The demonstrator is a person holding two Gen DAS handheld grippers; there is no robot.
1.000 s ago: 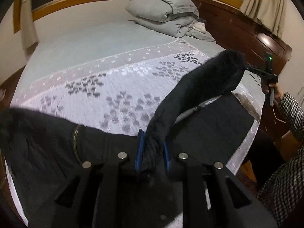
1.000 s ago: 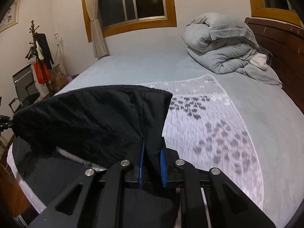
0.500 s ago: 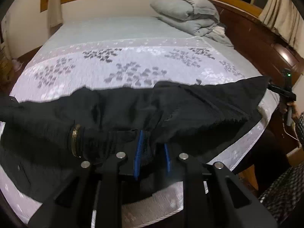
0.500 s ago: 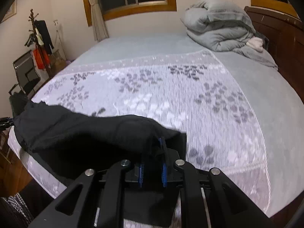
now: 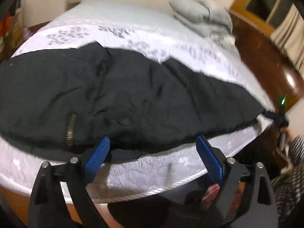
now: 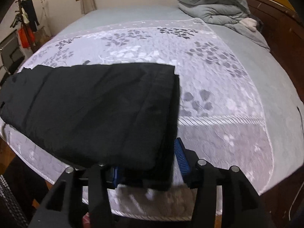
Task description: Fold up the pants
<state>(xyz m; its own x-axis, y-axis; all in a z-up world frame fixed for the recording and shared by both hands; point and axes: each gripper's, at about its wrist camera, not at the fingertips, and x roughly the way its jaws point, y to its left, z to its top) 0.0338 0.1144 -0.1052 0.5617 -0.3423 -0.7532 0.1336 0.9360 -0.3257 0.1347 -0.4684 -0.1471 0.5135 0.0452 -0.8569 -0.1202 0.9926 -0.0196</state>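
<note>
matt black cloth pants (image 6: 98, 110), glossy dark wood headboard (image 5: 266, 57), quilted bedspread (image 6: 218, 87)

your left gripper (image 5: 152, 150) has its jaws spread wide, the two blue pads (image 5: 97, 154) well apart with nothing clamped between them, both fingers pointing forward and level. your right gripper (image 6: 150, 163) is parted as well, one blue pad standing clear on its right side, the other mostly hidden. seen from the left wrist, your right hand (image 5: 283, 127) is a blurred shape at the far right edge.
</note>
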